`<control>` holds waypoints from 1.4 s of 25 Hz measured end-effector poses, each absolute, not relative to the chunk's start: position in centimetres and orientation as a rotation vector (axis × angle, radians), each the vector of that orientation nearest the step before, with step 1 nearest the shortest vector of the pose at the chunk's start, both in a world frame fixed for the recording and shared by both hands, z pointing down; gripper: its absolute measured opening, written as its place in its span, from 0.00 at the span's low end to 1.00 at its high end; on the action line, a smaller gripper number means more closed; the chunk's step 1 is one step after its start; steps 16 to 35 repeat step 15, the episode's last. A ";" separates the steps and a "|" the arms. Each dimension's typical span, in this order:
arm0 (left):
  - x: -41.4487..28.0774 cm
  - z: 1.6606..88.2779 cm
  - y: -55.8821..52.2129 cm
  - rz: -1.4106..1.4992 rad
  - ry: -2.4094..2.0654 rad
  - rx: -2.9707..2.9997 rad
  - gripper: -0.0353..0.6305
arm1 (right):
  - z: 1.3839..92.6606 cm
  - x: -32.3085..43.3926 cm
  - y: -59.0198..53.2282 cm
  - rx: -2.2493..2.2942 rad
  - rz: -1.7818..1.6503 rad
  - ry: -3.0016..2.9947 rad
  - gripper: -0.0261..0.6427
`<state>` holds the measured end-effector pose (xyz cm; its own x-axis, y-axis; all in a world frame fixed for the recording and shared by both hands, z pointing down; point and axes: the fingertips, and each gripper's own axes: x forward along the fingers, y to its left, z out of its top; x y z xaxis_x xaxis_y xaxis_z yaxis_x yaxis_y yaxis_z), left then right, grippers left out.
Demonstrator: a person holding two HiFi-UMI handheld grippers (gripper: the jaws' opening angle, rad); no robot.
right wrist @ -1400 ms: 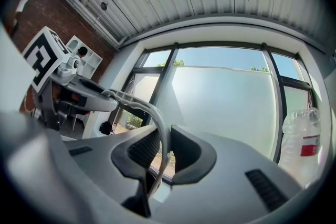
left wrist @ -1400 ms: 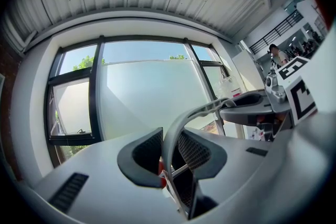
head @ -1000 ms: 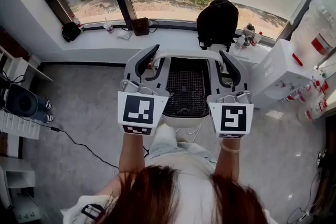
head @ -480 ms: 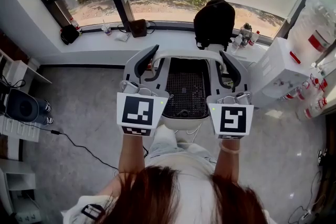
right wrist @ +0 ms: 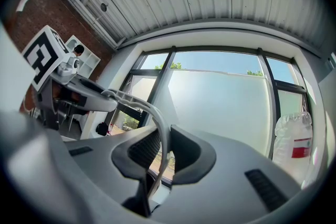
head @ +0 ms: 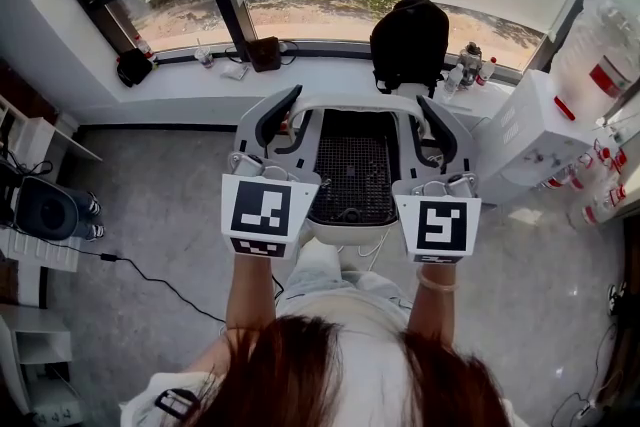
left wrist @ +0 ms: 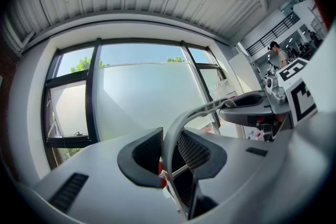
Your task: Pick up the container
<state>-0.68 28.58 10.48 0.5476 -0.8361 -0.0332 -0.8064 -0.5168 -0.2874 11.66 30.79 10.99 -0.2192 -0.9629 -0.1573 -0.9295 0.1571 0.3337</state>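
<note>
The container (head: 352, 102) is a white-rimmed basket with a dark mesh bottom. It is held level over the grey floor, in front of the person. My left gripper (head: 284, 120) is shut on its left rim and my right gripper (head: 432, 123) on its right rim. In the left gripper view the thin white rim (left wrist: 173, 139) runs between the two black pads (left wrist: 140, 157). The right gripper view shows the same rim (right wrist: 164, 136) clamped between the pads (right wrist: 192, 155). Each gripper's marker cube shows in the other's view.
A black backpack (head: 412, 37) and small bottles (head: 466, 65) stand on the window sill behind the container. Water jugs (head: 598, 50) and a white cabinet (head: 530, 140) are at the right. A cable (head: 150, 277) crosses the floor at the left, near shelves (head: 30, 235).
Both grippers keep their hold on the container's rim in the same place. Only the head view has shifted a little.
</note>
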 end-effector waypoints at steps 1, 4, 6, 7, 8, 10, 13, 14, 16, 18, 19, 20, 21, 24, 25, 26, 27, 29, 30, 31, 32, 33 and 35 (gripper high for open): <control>-0.7 10.5 28.5 -0.160 1.367 -2.517 0.20 | 11.0 11.7 30.7 1.902 -0.560 -2.317 0.15; -0.5 10.3 28.0 -0.162 1.359 -2.515 0.20 | 10.9 11.8 30.3 1.912 -0.549 -2.315 0.15; -0.3 10.2 27.7 -0.163 1.351 -2.516 0.20 | 10.9 12.0 30.1 1.923 -0.536 -2.312 0.15; -0.2 10.1 27.5 -0.164 1.346 -2.517 0.20 | 10.8 12.0 29.9 1.925 -0.538 -2.311 0.15; -0.2 10.1 27.3 -0.164 1.342 -2.519 0.20 | 10.8 12.1 29.7 1.927 -0.543 -2.308 0.15; -0.1 10.1 26.8 -0.164 1.334 -2.522 0.20 | 10.7 12.2 29.3 1.933 -0.547 -2.302 0.15; -0.1 10.2 26.1 -0.165 1.328 -2.529 0.20 | 10.7 12.2 28.6 1.941 -0.540 -2.297 0.15; -0.1 10.3 25.8 -0.165 1.327 -2.531 0.20 | 10.8 12.1 28.3 1.940 -0.542 -2.294 0.15; -0.2 10.3 25.6 -0.165 1.327 -2.533 0.20 | 10.8 12.1 28.1 1.938 -0.544 -2.292 0.15; -0.2 10.3 25.6 -0.165 1.327 -2.533 0.20 | 10.8 12.1 28.1 1.938 -0.544 -2.292 0.15; -0.2 10.3 25.6 -0.165 1.327 -2.533 0.20 | 10.8 12.1 28.1 1.938 -0.544 -2.292 0.15; -0.2 10.3 25.6 -0.165 1.327 -2.533 0.20 | 10.8 12.1 28.1 1.938 -0.544 -2.292 0.15; -0.2 10.3 25.6 -0.165 1.327 -2.533 0.20 | 10.8 12.1 28.1 1.938 -0.544 -2.292 0.15; -0.2 10.3 25.6 -0.165 1.327 -2.533 0.20 | 10.8 12.1 28.1 1.938 -0.544 -2.292 0.15; -0.2 10.3 25.6 -0.165 1.327 -2.533 0.20 | 10.8 12.1 28.1 1.938 -0.544 -2.292 0.15; -0.2 10.3 25.6 -0.165 1.327 -2.533 0.20 | 10.8 12.1 28.1 1.938 -0.544 -2.292 0.15; -0.2 10.3 25.6 -0.165 1.327 -2.533 0.20 | 10.8 12.1 28.1 1.938 -0.544 -2.292 0.15; -0.2 10.3 25.6 -0.165 1.327 -2.533 0.20 | 10.8 12.1 28.1 1.938 -0.544 -2.292 0.15; -0.2 10.3 25.6 -0.165 1.327 -2.533 0.20 | 10.8 12.1 28.1 1.938 -0.544 -2.292 0.15; -0.2 10.3 25.6 -0.165 1.327 -2.533 0.20 | 10.8 12.1 28.1 1.938 -0.544 -2.292 0.15; -0.2 10.3 25.6 -0.165 1.327 -2.533 0.20 | 10.8 12.1 28.1 1.938 -0.544 -2.292 0.15; -0.2 10.3 25.6 -0.165 1.327 -2.533 0.20 | 10.8 12.1 28.1 1.938 -0.544 -2.292 0.15; -0.2 10.3 25.6 -0.165 1.327 -2.533 0.20 | 10.8 12.1 28.1 1.938 -0.544 -2.292 0.15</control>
